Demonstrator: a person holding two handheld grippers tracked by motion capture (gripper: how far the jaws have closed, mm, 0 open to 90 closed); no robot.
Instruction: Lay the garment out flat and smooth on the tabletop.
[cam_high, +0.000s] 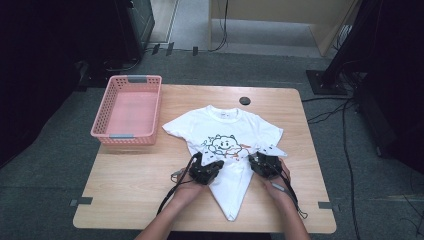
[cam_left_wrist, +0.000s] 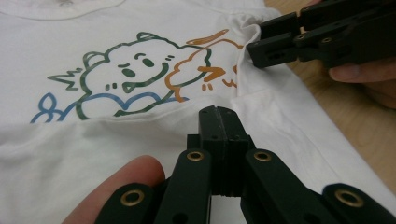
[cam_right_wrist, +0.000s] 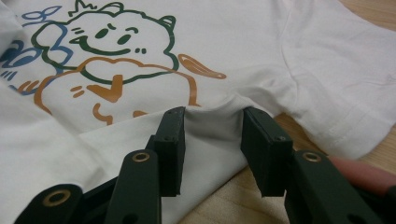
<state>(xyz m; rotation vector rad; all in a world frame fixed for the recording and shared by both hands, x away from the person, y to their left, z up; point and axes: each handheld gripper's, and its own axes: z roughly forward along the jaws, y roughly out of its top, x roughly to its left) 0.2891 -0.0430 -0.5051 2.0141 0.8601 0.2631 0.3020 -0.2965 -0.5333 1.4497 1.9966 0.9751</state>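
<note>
A white T-shirt (cam_high: 225, 125) with a cartoon print (cam_left_wrist: 126, 74) lies face up on the wooden table (cam_high: 130, 185); its lower part is folded in to a point near the front edge. My left gripper (cam_high: 206, 161) (cam_left_wrist: 217, 114) is shut, its tip resting on a crease of the shirt (cam_left_wrist: 70, 140) just below the print; no cloth shows between its jaws. My right gripper (cam_high: 255, 160) (cam_right_wrist: 214, 121) has its jaws on a raised fold at the shirt's side edge (cam_right_wrist: 215, 109), which puckers between the pads. The left gripper view has that gripper (cam_left_wrist: 254, 46) at upper right.
A pink plastic basket (cam_high: 125, 136) stands at the table's left edge, nothing visible inside. A dark round cable hole (cam_high: 244, 100) sits behind the shirt collar. Cables trail from both grippers toward the front edge. Dark equipment and floor cables surround the table.
</note>
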